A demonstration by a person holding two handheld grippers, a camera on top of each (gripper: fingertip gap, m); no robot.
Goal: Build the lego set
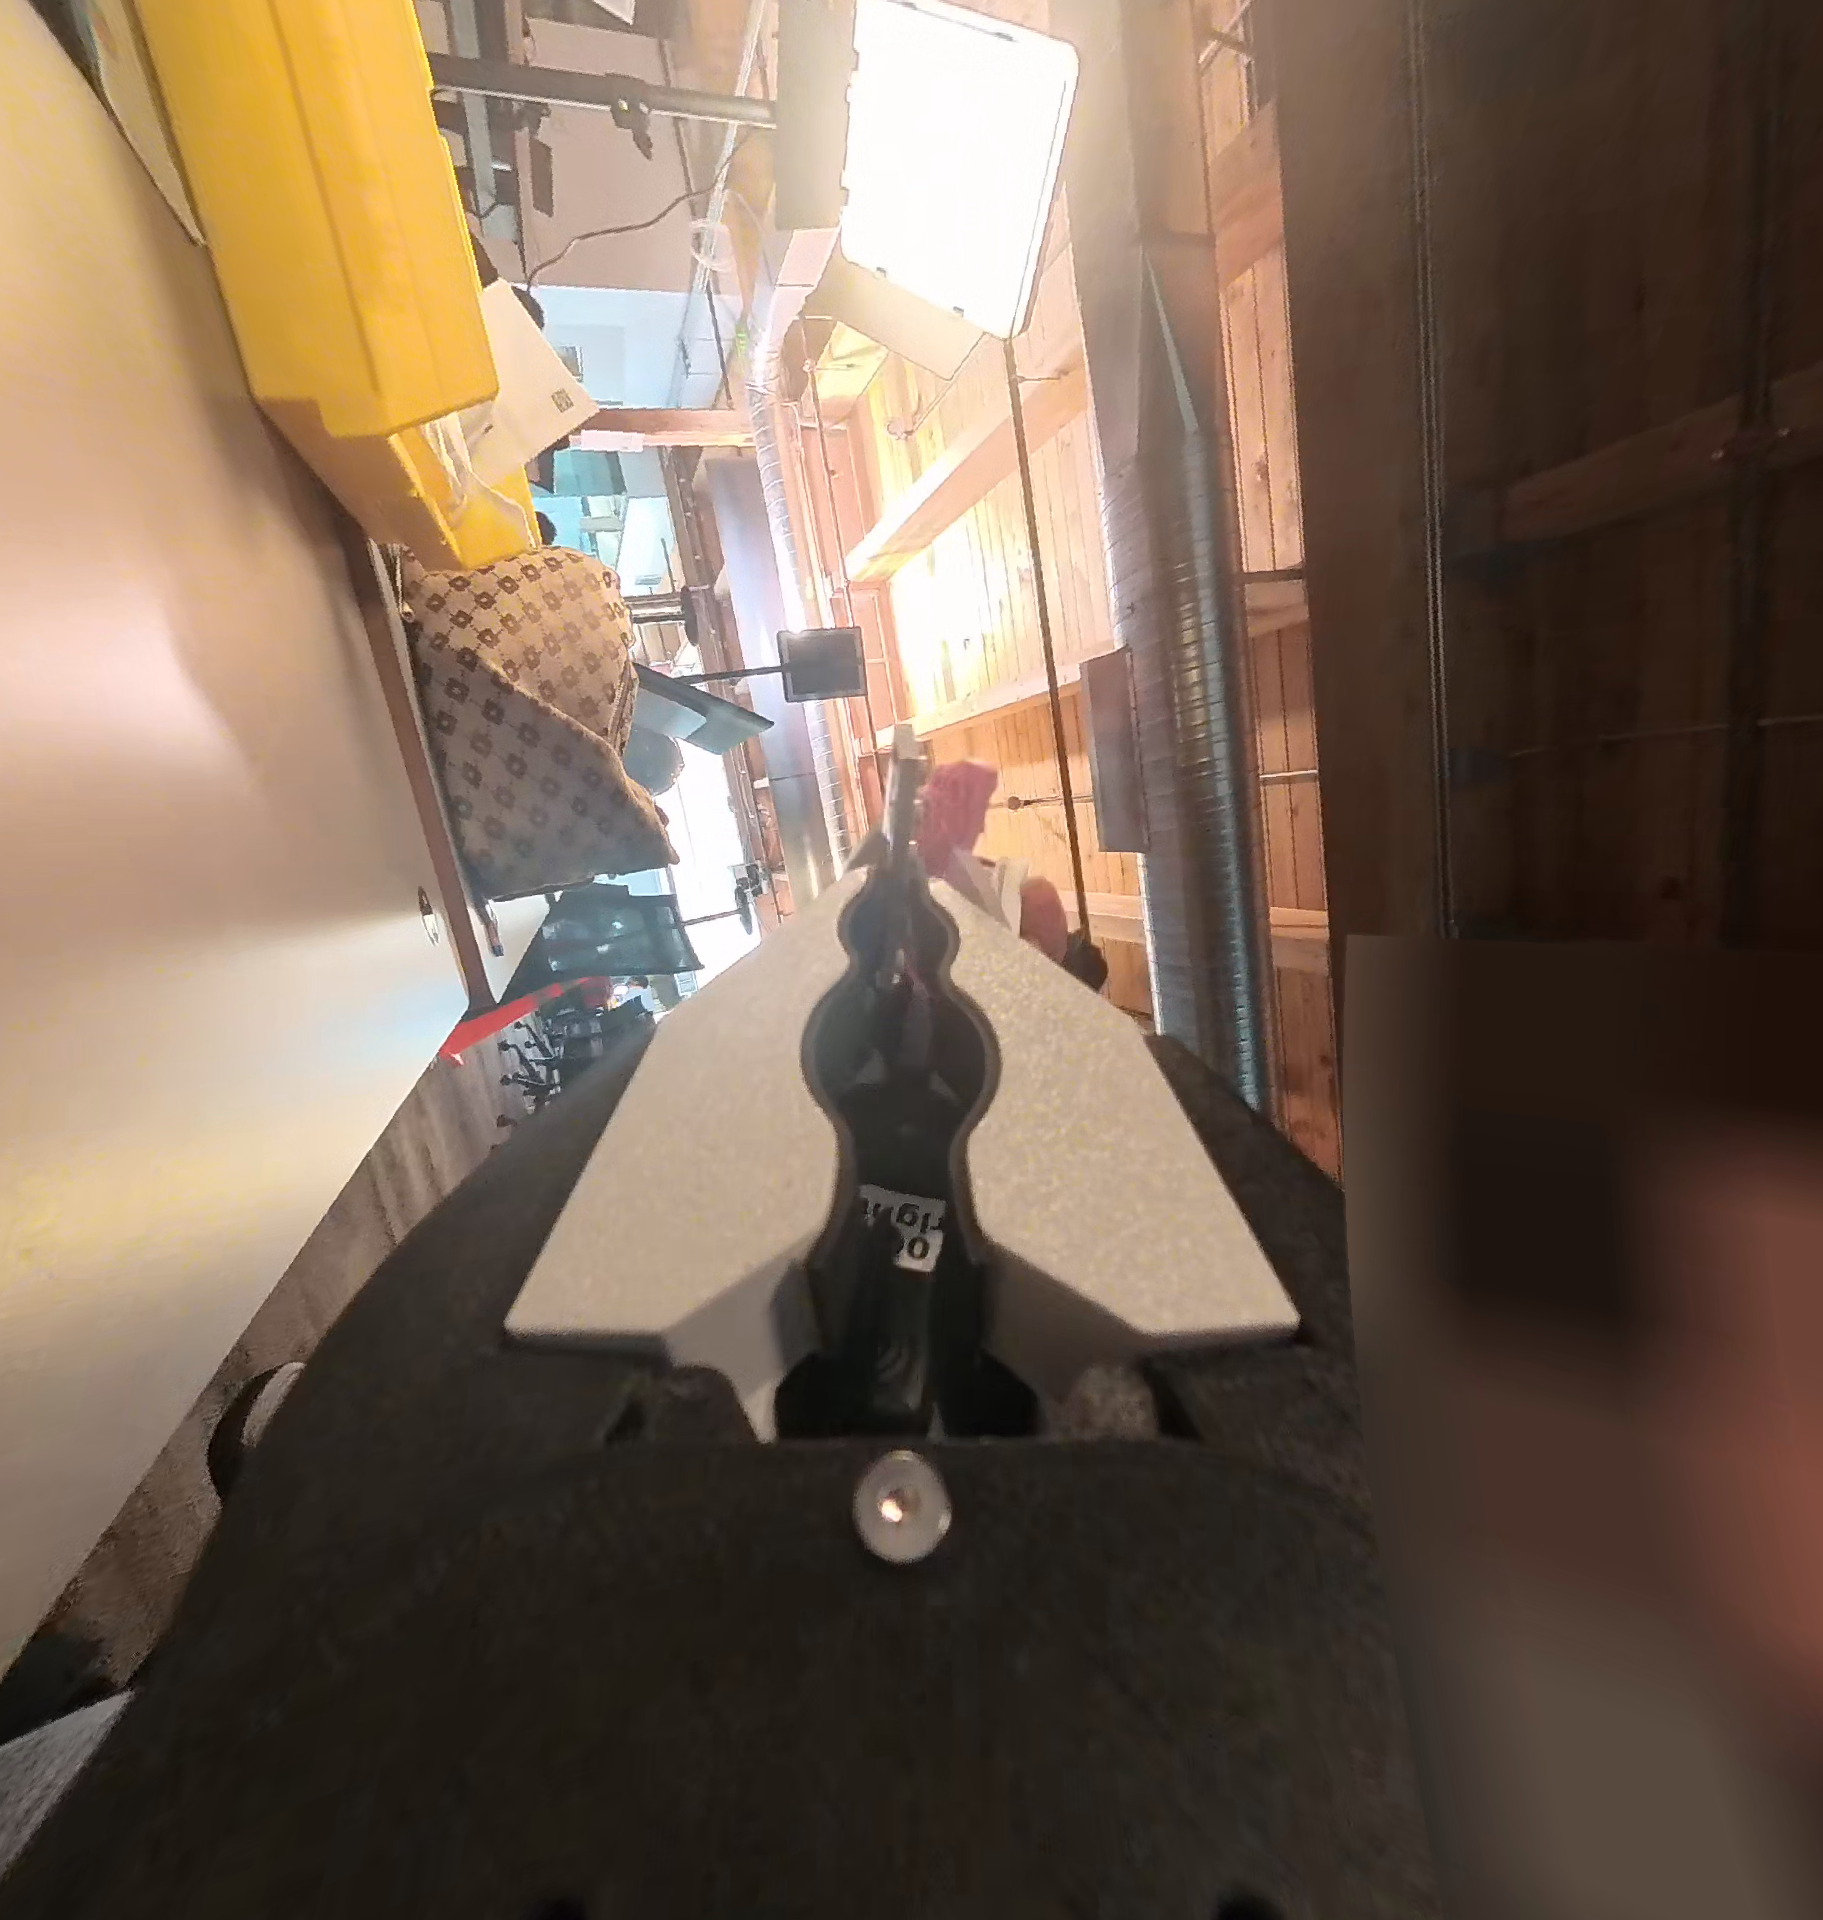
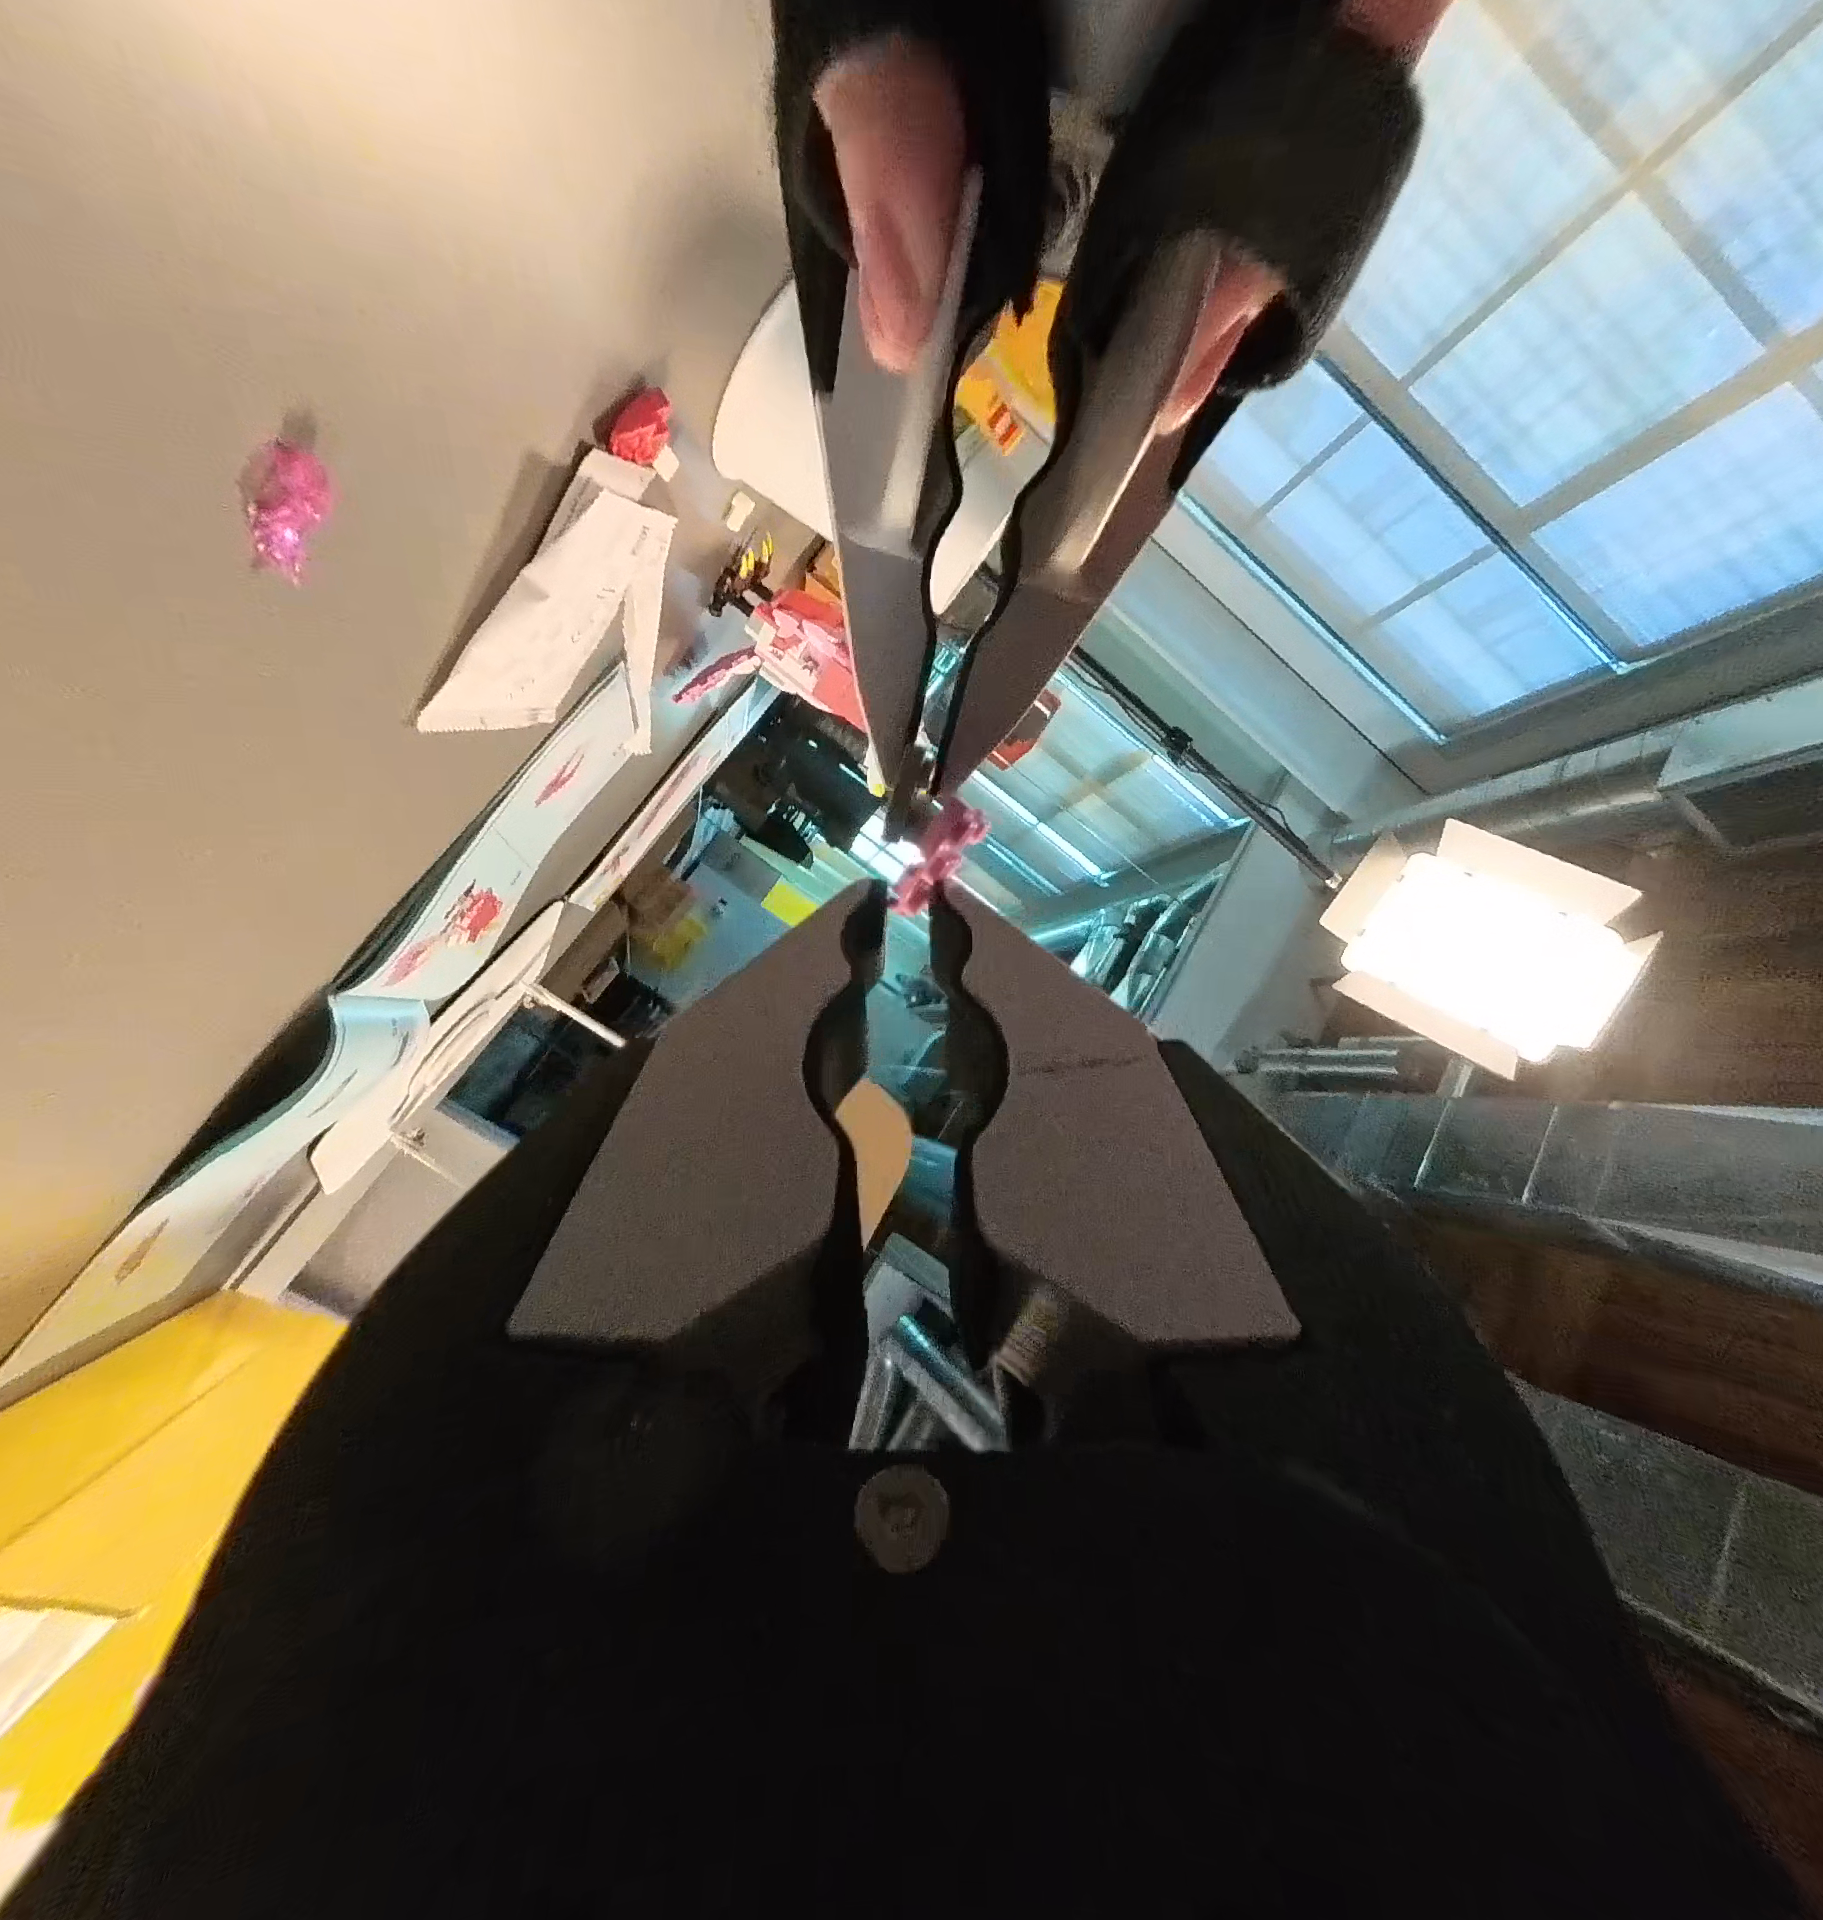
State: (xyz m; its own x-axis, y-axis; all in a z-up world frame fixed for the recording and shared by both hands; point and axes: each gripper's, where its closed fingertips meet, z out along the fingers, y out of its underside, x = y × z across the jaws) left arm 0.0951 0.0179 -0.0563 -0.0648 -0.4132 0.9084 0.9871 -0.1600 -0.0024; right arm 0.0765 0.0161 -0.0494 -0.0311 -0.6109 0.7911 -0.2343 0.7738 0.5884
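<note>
The pale table (image 2: 159, 260) filled one side of both tilted views, with a yellow bin (image 1: 335, 208) standing at its edge and a lit lamp panel (image 1: 948, 156) glaring beyond it. A patterned cloth bag (image 1: 533, 717) sat past the bin, and printed sheets (image 2: 543, 634) lay spread along the tabletop, well apart from a small crumpled pink bag (image 2: 286, 504).

You held both tools raised clear of the table, tip to tip. Your left gripper (image 1: 891, 894), gripped by your hand (image 2: 1094, 156) in a black fingerless glove, had its grey fingers drawn almost together, pinching a thin grey piece (image 1: 899, 790) that stuck out beyond the tips. Your right gripper (image 2: 907, 909) faced it from the other side, its fingers only narrowly apart and closed on the lower end of a small pink brick piece (image 2: 938, 857).

The pink brick piece hung in the air between the two sets of tips, tilted, with its upper end just beside the thin grey piece. Whether the two pieces touched could not be told
</note>
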